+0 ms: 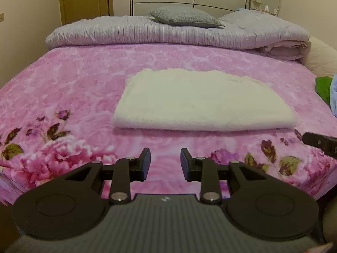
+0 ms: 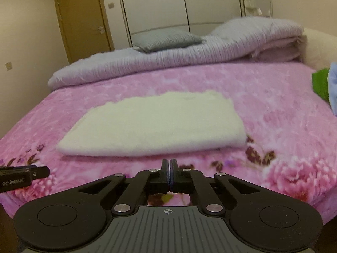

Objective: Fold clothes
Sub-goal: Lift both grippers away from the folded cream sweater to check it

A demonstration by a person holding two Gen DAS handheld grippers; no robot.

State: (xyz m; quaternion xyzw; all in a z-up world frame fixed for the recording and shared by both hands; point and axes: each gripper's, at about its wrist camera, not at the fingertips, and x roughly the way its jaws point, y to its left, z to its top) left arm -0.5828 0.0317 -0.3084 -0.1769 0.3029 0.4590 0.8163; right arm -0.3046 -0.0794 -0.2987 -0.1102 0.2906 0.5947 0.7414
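We read the cream-white fluffy folded garment (image 1: 202, 101) as a finished fold: it lies flat as a neat rectangle in the middle of the bed's pink floral plush blanket (image 1: 69, 80), thick folded edge toward us, and nothing touches it. Parked mid-bed, probably so it keeps its shape and leaves the near strip of the blanket bare.

Left claw (image 1: 165, 163): fingers apart, nothing between them, just pink blanket showing through the gap. It hangs over the near edge of the bed, short of the garment, angled down toward the blanket.

Right claw (image 2: 169, 172): fingers pressed together, only a thin slit of light between the pads, no cloth caught in it. Same pose, tilted down, hovering just short of the garment's near edge, not touching. Each claw's tip pokes into the other's view from the side, so we take both hands to sit side by side at about the same height.

Far right edge of the bed: a green cloth (image 1: 323, 89) and a pale blue cloth (image 1: 333, 97), bunched together and cut off by the frame, well apart from the garment. We guess those are next in line to fold. Behind, a grey-lilac ribbed quilt (image 1: 147, 32) is rolled along the far side of the bed with a grey knitted cushion (image 1: 185, 16) on top; neither is in the way.
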